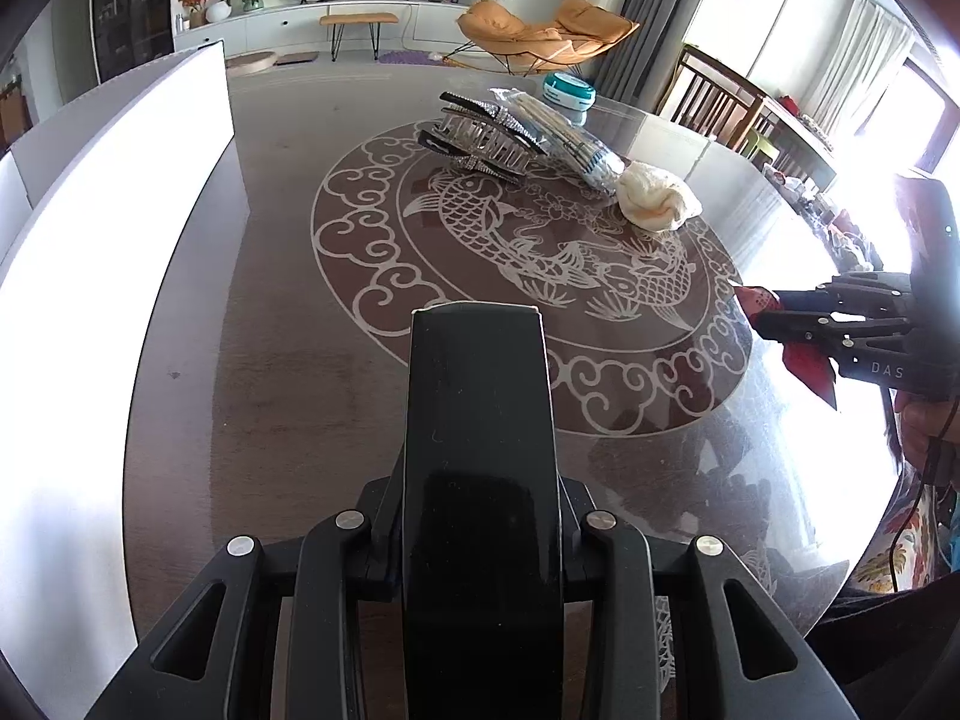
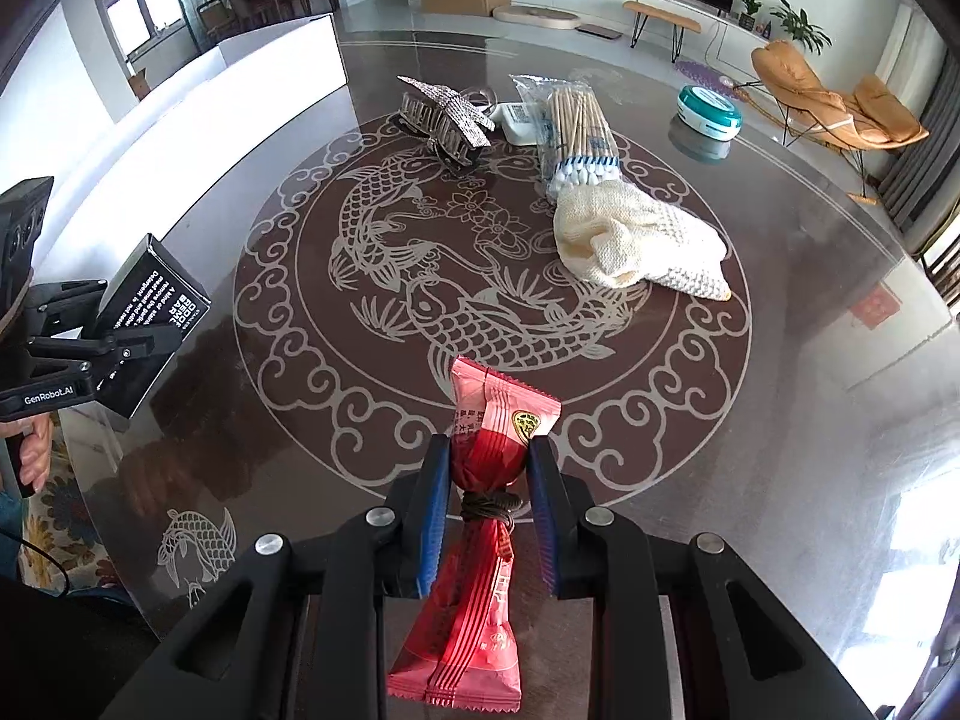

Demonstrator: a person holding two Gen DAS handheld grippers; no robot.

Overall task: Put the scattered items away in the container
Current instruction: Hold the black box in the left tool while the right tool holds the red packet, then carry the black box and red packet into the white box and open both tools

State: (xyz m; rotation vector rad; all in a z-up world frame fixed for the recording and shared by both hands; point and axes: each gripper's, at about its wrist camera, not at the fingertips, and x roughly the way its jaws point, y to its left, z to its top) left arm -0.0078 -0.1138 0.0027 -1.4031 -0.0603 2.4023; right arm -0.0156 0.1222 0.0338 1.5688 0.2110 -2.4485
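My left gripper (image 1: pixel 480 516) is shut on a tall black box (image 1: pixel 477 396), held upright above the table. In the right wrist view that black box (image 2: pixel 153 300), with white print on it, sits in the left gripper (image 2: pixel 150 330) at the left edge. My right gripper (image 2: pixel 489 456) is shut on a red snack packet (image 2: pixel 480 540), pinched at its tied waist. A white container (image 1: pixel 120 210) stands at the table's left side. On the table lie a glittery hair clip (image 2: pixel 447 114), a cotton swab pack (image 2: pixel 579 132) and a cream knitted cloth (image 2: pixel 636 240).
A teal round tin (image 2: pixel 708 111) and a small white box (image 2: pixel 519 120) rest at the far side of the round glass table (image 2: pixel 780 420) with a fish pattern. A hand (image 2: pixel 36 450) grips the left handle. Chairs and a sideboard stand beyond the table.
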